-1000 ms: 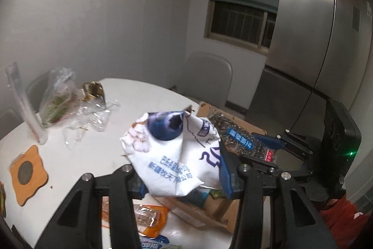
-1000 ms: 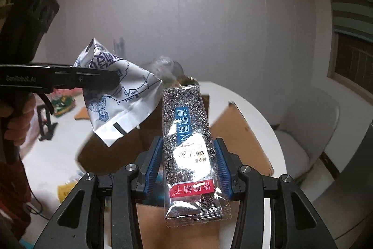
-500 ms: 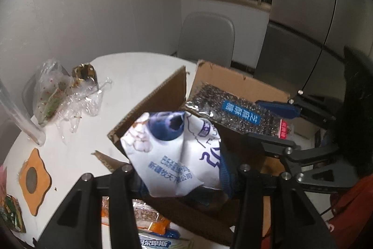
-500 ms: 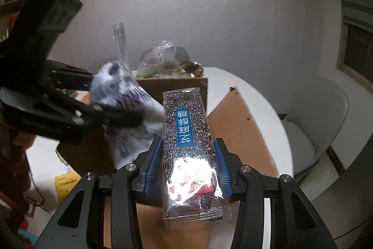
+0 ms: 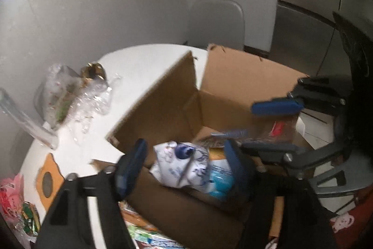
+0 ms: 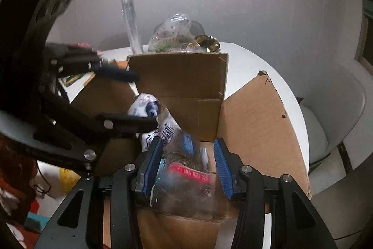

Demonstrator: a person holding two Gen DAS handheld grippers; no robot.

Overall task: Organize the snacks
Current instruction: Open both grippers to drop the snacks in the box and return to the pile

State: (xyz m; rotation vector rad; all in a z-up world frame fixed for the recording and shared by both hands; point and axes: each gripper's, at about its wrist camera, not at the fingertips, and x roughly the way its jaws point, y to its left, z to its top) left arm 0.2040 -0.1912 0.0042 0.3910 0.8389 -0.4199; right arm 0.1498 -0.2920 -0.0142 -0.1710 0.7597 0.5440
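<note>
We're working over a round white table (image 5: 130,62) with an open cardboard box (image 5: 233,76) on it; the flaps are standing up and out.

Step in hand, as we're reading it: dropping snacks into the box. Both tongs are hanging over the opening.

Left gripper (image 5: 184,160): jaws spread, pinching nothing. The white bag (image 5: 184,167) with blue print is lying below it inside the box, apparently on top of a light blue pack (image 5: 221,179).

Right gripper (image 6: 188,165): jaws also spread. The dark seed bar pack (image 6: 184,179) is sitting between the pads, blurred, and seems to be touching neither pad, so we're judging it released, in or dropping into the box.

Other loose snacks are waiting on the table: an orange pack (image 5: 135,218) and a green-and-blue one (image 5: 149,237) beside the box's near wall, and a pink bag (image 5: 11,197) at the left edge. A clear plastic bag (image 5: 63,95) is lying further back, and a wooden coaster (image 5: 47,181) is sitting near the left gripper.

Next move, in our judgement: lifting both tongs clear of the flaps, then going for the orange pack. Thin film pack lying flat, so we're expecting to need an edge pinch.

Writing: blue print on the white bag and a red label strip on the seed pack, both too blurred to read.
</note>
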